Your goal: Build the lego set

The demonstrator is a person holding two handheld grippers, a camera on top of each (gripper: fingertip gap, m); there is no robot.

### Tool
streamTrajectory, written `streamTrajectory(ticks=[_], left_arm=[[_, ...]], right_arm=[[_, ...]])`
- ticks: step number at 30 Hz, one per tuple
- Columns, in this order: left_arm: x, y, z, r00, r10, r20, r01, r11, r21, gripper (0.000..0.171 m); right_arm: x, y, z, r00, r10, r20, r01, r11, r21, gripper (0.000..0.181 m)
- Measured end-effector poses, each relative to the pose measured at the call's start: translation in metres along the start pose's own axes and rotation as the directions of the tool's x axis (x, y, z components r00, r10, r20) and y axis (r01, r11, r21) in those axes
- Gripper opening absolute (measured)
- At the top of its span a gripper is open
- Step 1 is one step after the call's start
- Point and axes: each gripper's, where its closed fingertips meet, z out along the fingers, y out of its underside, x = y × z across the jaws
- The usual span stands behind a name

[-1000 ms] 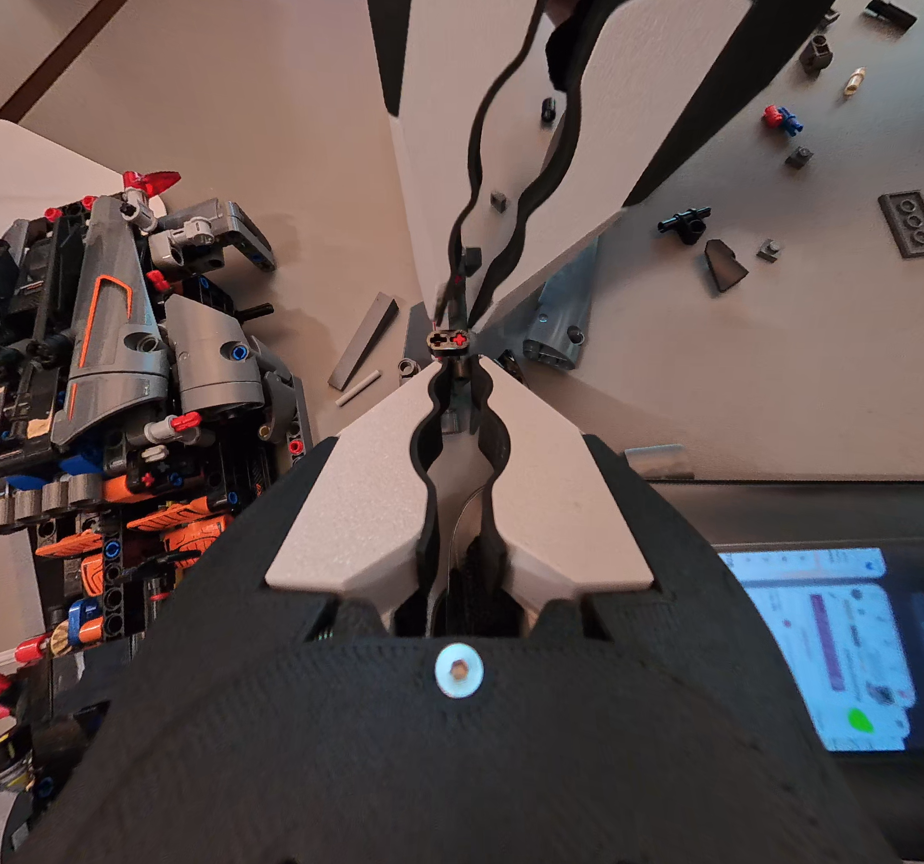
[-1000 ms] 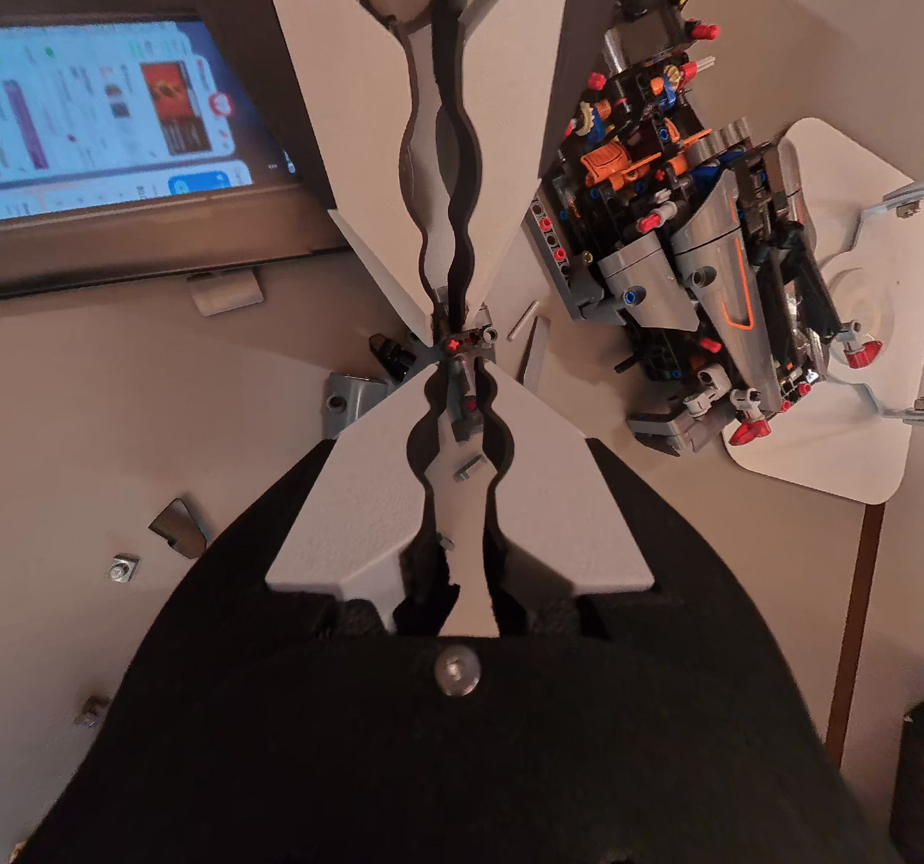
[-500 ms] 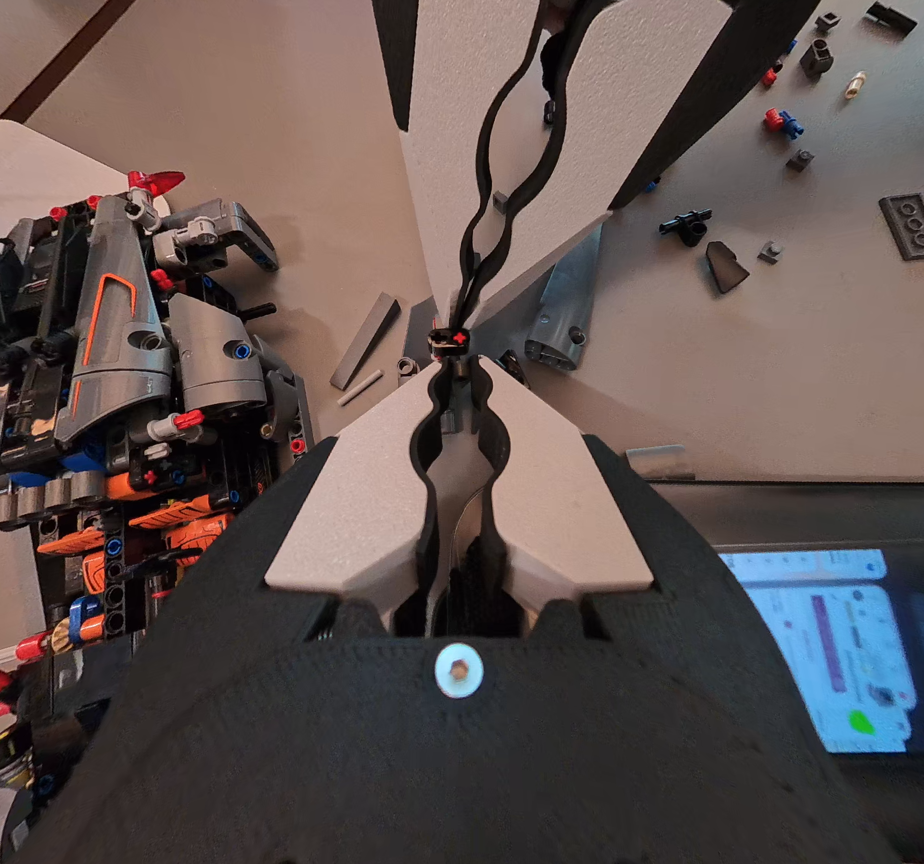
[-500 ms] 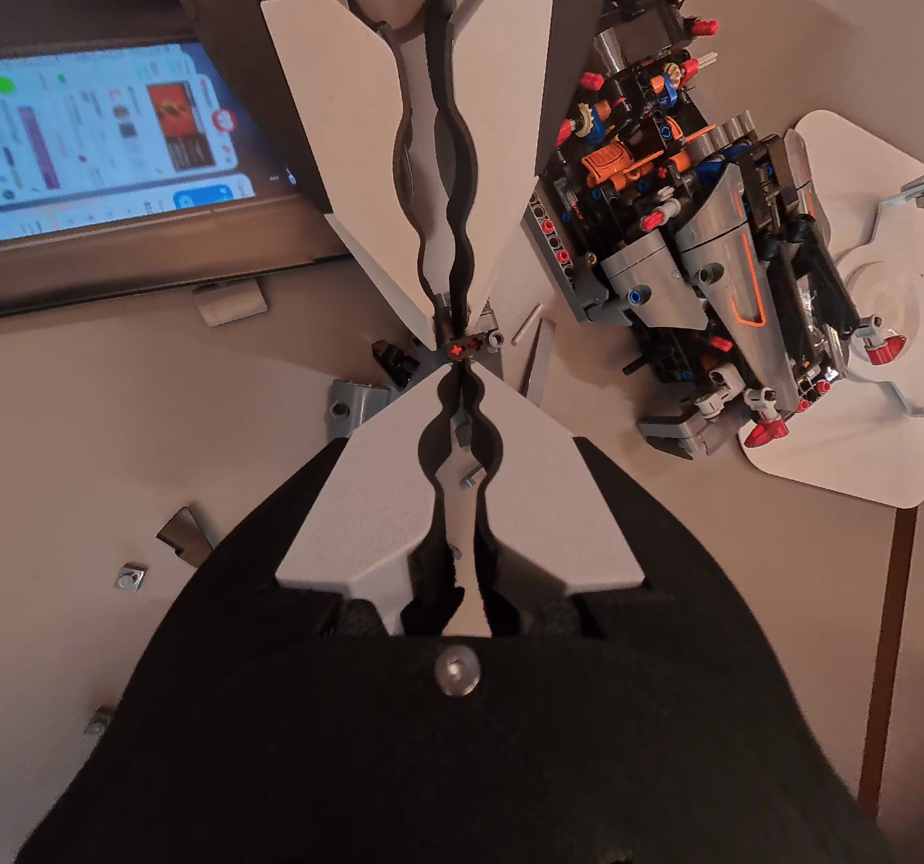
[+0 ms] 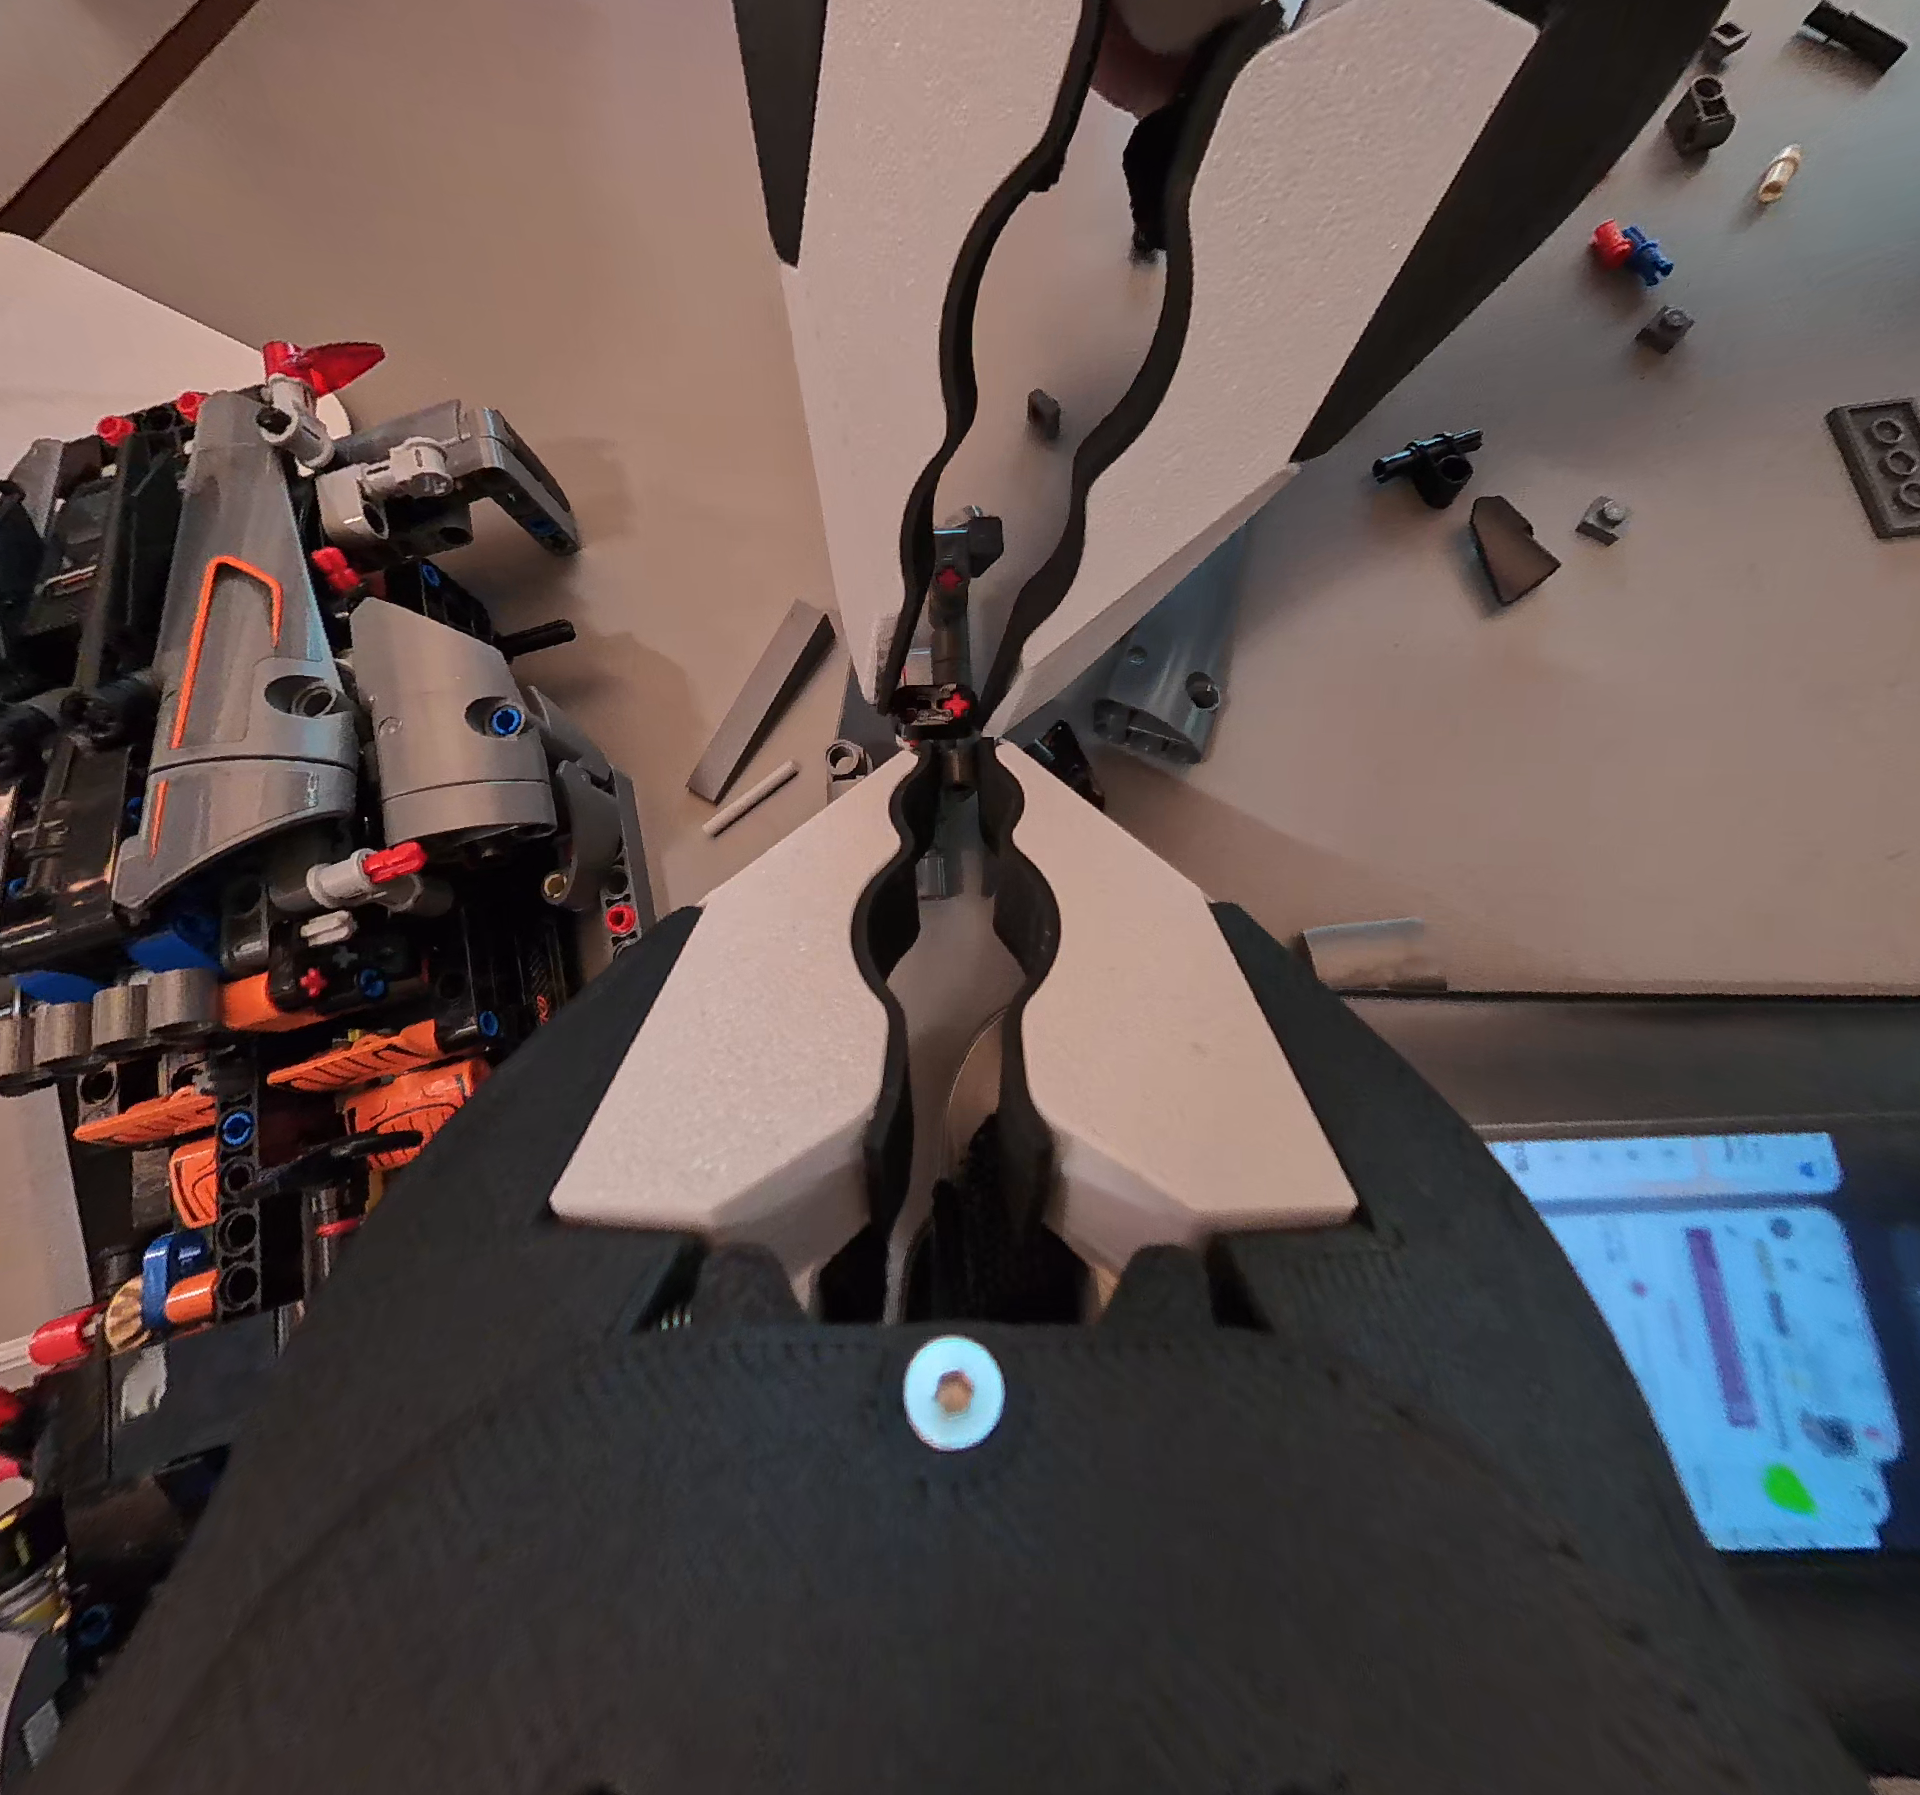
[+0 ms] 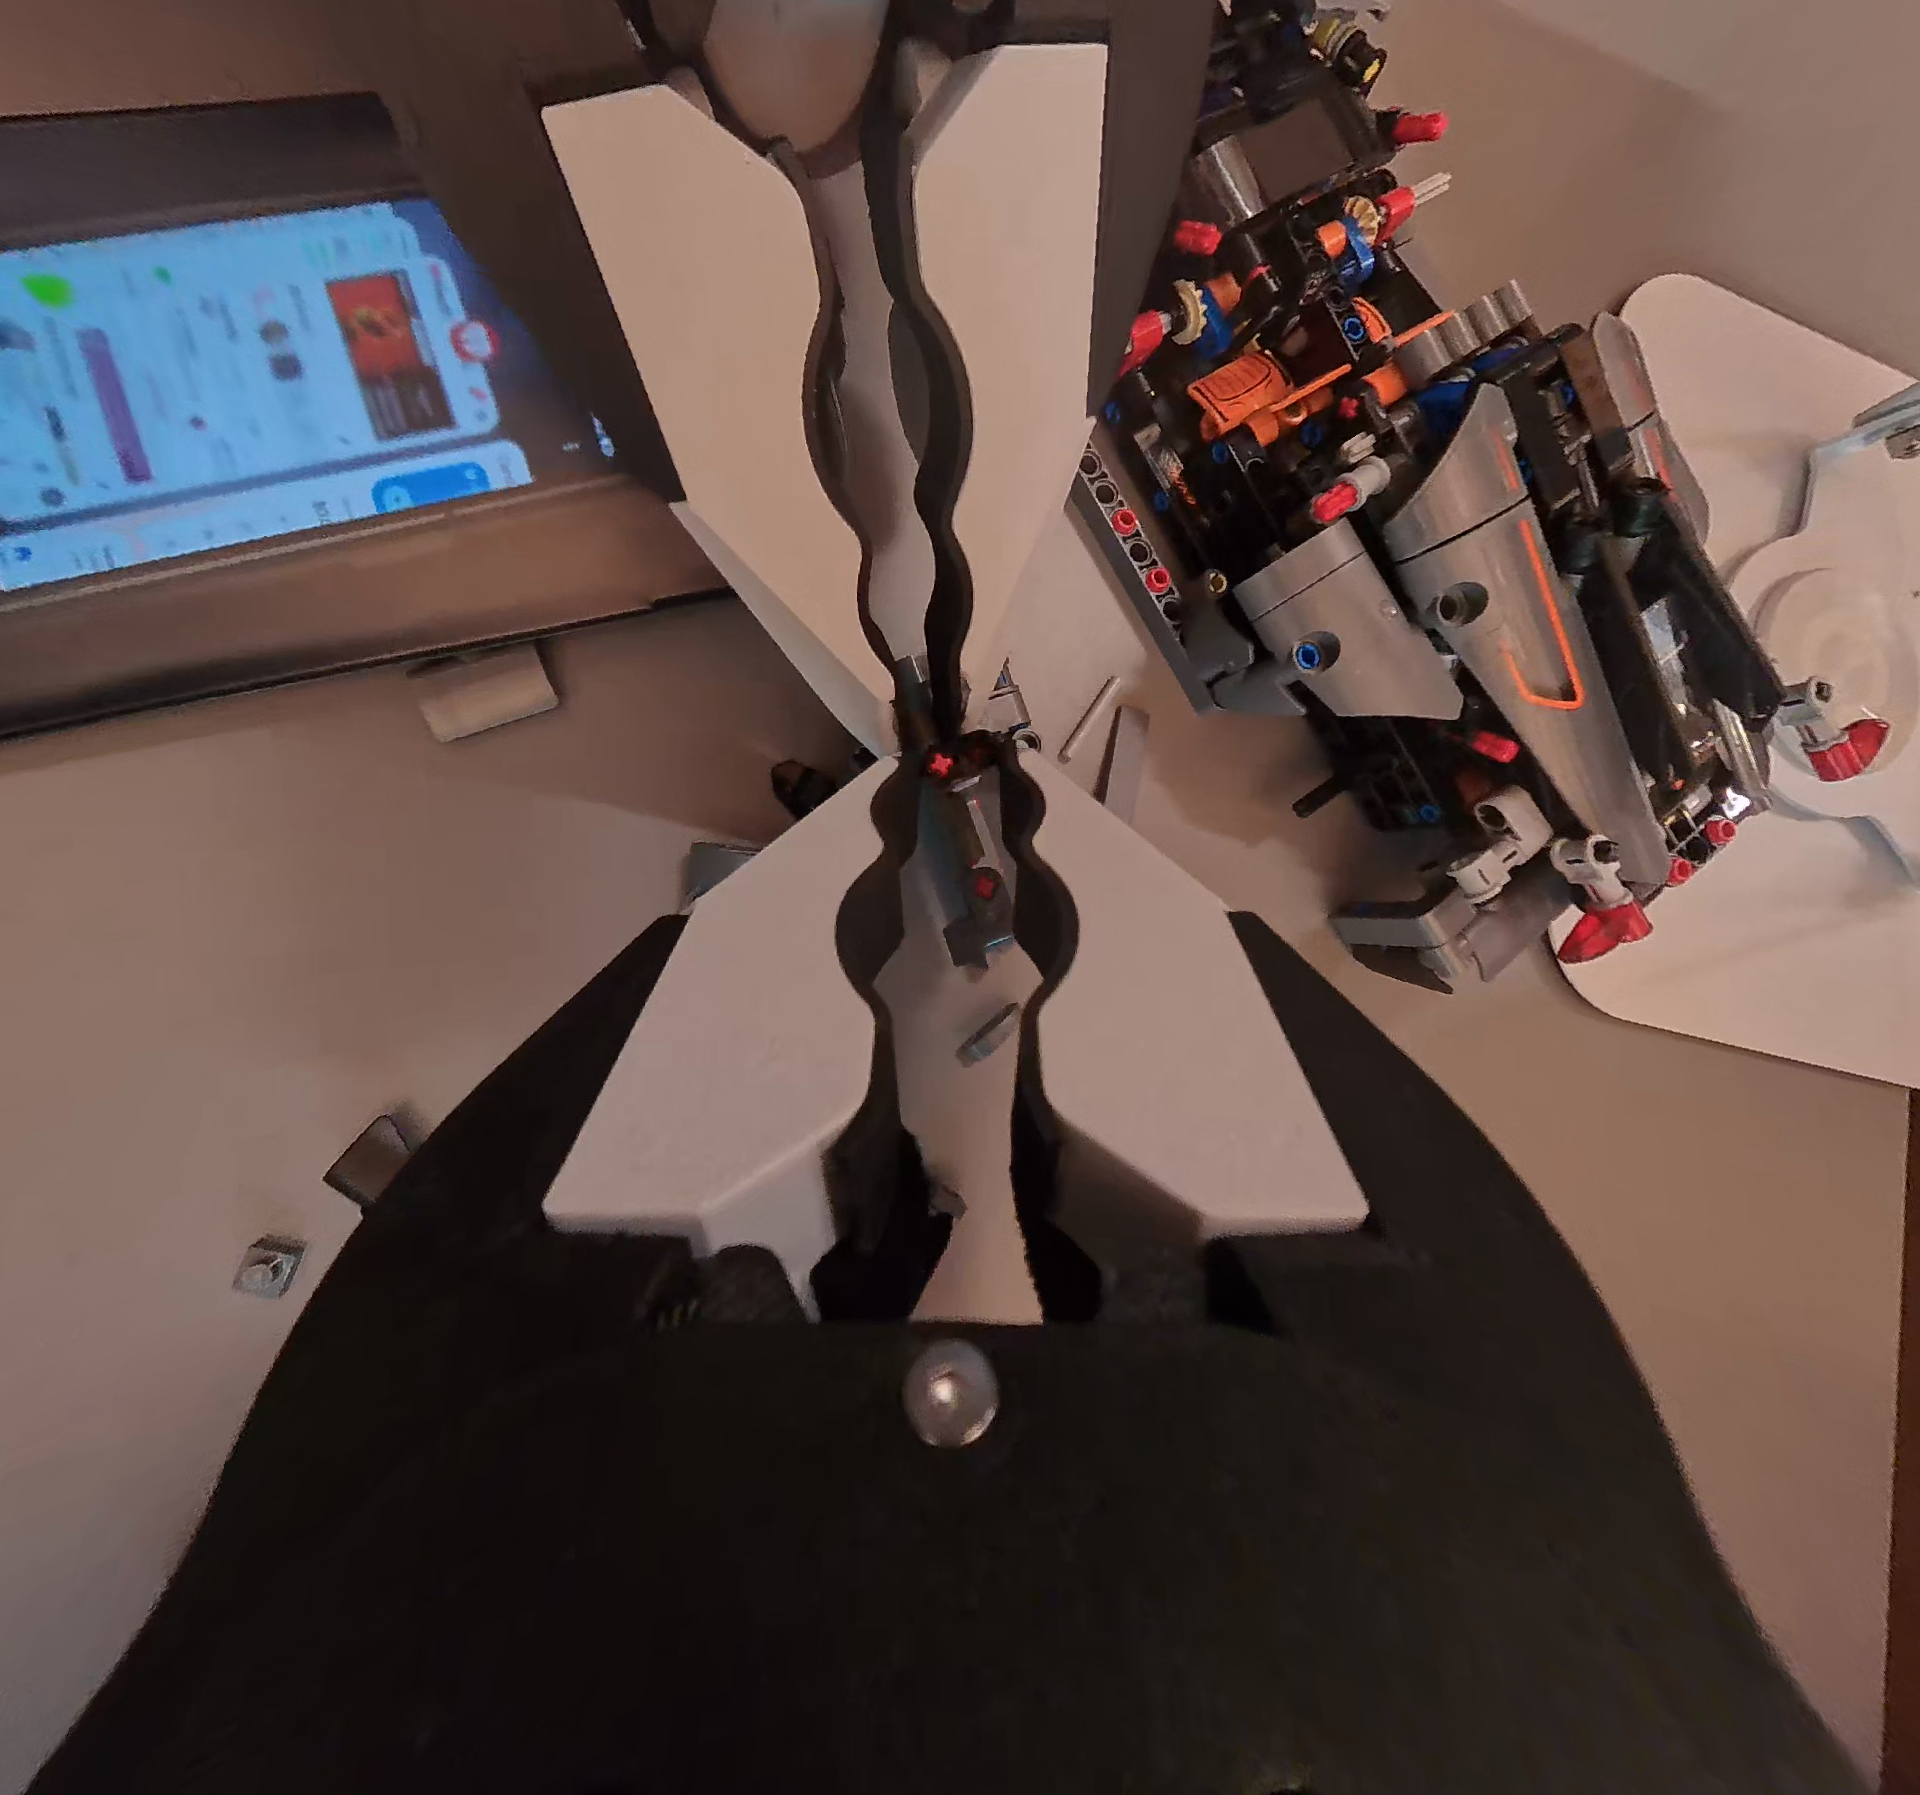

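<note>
Tip to tip over the worktop (image 5: 1455, 810): the left gripper (image 5: 948, 753) and the right gripper (image 6: 961, 771) meet nose-on, both pinched onto one small black connector piece (image 5: 935, 706) with red cross-axle ends. The left gripper's fingers are pressed tight on it from below in its own view, a short grey stub showing in the slot behind. The right gripper clamps the same piece, and a grey pin assembly (image 6: 975, 888) with a red dot runs back between its wavy pads.

Working outward from that connector piece: just beside it lies a flat grey wedge (image 5: 764, 701) and a thin pale rod (image 5: 750, 798), on the side toward the big grey, black and orange lego model (image 5: 291, 758). On the opposite side, a curved grey panel (image 5: 1169, 696) sits close by. Farther off that way, loose bits scatter: a black pin connector (image 5: 1429, 467), a dark slope (image 5: 1507, 550), a red-and-blue pin (image 5: 1629, 249). Nearer the left gripper's body, a lit tablet screen (image 5: 1714, 1350).
</note>
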Motion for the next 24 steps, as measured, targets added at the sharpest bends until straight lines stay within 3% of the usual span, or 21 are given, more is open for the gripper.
streamTrajectory(ticks=[9, 14, 24], left_arm=[[0.001, -0.001, -0.003, 1.000, 0.002, -0.009, -0.001, 1.000, 0.016, 0.007], [-0.010, -0.008, -0.012, 0.998, -0.062, 0.003, 0.062, 0.994, 0.085, 0.005], [-0.013, -0.007, -0.009, 0.994, -0.110, -0.006, 0.110, 0.990, 0.084, 0.000]], right_arm=[[0.000, 0.000, 0.001, 0.999, 0.031, 0.019, -0.031, 0.999, 0.020, 0.013], [0.001, -0.001, 0.001, 0.998, 0.056, 0.030, -0.057, 0.998, 0.035, 0.013], [0.002, -0.001, 0.002, 0.996, 0.076, 0.041, -0.078, 0.996, 0.039, 0.012]])
